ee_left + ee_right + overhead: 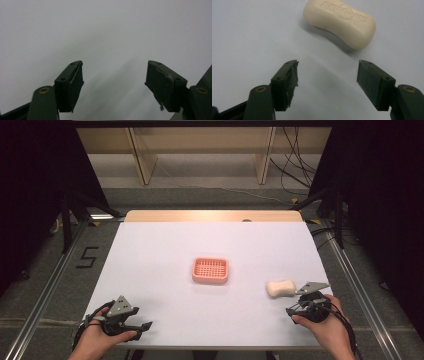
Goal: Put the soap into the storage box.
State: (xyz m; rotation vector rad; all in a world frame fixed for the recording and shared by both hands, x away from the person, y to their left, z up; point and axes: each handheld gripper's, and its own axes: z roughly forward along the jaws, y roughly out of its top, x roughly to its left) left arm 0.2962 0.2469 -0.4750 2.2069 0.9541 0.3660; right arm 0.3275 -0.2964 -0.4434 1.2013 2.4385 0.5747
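A cream bar of soap [280,288] [340,22] lies flat on the white table [165,245] at the right, its embossed face up. My right gripper [296,306] [327,83] sits just short of it, jaws open and empty, soap a little beyond the tips. A pink ribbed soap dish [210,270] stands at the table's middle, with nothing in it. My left gripper [145,326] [114,85] rests near the front left edge, open, with bare table between its fingers.
A wooden strip [212,216] borders the table's far edge. Metal rails [45,295] run along both sides on the floor. Cables and wooden frame legs lie beyond the table at the back.
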